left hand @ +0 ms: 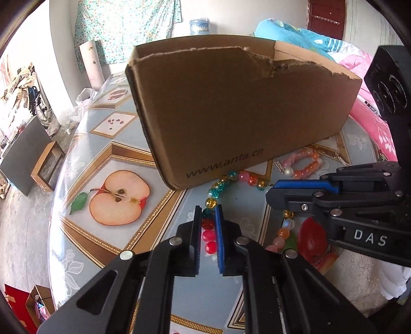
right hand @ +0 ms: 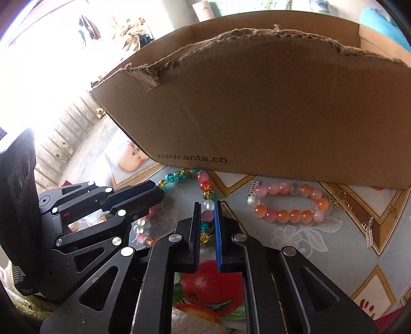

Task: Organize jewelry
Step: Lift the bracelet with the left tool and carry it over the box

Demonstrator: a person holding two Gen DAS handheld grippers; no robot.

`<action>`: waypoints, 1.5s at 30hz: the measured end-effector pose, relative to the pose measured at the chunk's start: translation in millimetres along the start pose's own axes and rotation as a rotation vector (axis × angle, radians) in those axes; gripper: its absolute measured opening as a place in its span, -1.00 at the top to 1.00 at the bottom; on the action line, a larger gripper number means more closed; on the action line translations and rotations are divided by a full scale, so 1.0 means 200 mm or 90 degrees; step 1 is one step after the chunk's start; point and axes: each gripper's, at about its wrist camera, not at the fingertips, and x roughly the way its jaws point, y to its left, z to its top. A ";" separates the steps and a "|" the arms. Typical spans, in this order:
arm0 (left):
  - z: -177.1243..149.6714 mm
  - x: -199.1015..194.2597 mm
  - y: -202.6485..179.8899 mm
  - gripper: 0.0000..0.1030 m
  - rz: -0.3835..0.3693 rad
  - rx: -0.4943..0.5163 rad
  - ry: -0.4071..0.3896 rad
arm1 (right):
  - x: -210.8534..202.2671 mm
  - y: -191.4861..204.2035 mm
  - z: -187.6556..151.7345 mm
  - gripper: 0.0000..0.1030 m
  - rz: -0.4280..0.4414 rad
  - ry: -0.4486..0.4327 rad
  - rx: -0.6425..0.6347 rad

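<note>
Multicolored bead necklace [left hand: 218, 191] is lying at frame center below the cardboard box [left hand: 231, 108], both grippers clamping it.
Left gripper [left hand: 207, 218] and right gripper [right hand: 207, 214] pulling apart risks snapping the string.

wrist views close, facing shared cardboard box [left hand: 231, 108]

Sunlit room: floral curtain [left hand: 123, 28] on far wall, dark red door [left hand: 326, 18] far right, grey floor [left hand: 23, 218] left.
</note>
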 end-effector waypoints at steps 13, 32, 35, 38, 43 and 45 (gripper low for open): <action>0.04 -0.25 0.00 0.82 -0.015 -0.018 -0.066 | -0.14 0.00 0.00 0.86 0.054 -0.061 0.018; 0.50 -0.79 -0.01 0.82 -0.061 0.033 -0.283 | -0.68 0.03 0.28 0.86 0.078 -0.251 -0.102; 0.63 -0.72 0.01 0.82 -0.055 0.052 -0.283 | -0.61 -0.02 0.45 0.85 0.085 -0.224 -0.091; 0.74 -0.59 0.03 0.82 -0.044 0.054 -0.236 | -0.48 -0.13 0.58 0.85 0.091 -0.167 -0.053; 0.81 -0.30 0.06 0.82 -0.026 0.063 -0.120 | -0.25 -0.27 0.71 0.85 0.106 -0.052 0.020; 0.79 -0.20 0.08 0.82 -0.031 0.060 -0.079 | -0.21 -0.28 0.72 0.85 0.111 -0.015 0.030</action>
